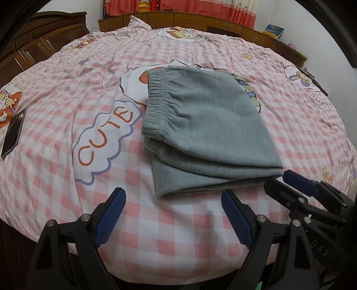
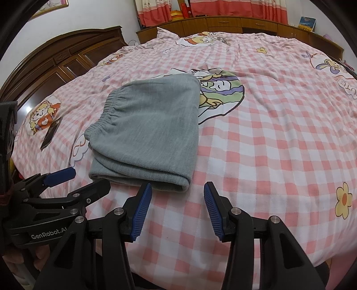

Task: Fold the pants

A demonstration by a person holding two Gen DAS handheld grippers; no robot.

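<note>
Grey pants (image 1: 200,129) lie folded into a compact rectangle in the middle of the bed, elastic waistband on the left side, layered folded edge toward me. My left gripper (image 1: 173,197) hovers just short of that near edge, open wide, with nothing between its blue pads. In the right wrist view the pants (image 2: 147,133) sit left of centre, and my right gripper (image 2: 177,188) stands open near their near right corner, holding nothing. Each gripper shows in the other's view: the right gripper (image 1: 279,179) at the pants' near right corner, the left gripper (image 2: 89,177) at the near left corner.
A pink checked bedsheet (image 1: 67,189) with cartoon prints covers the bed. A dark phone (image 1: 13,133) lies on the sheet far left, also the phone (image 2: 51,133). A wooden headboard (image 1: 33,44) stands at the left and low wooden cabinets (image 1: 189,20) at the back.
</note>
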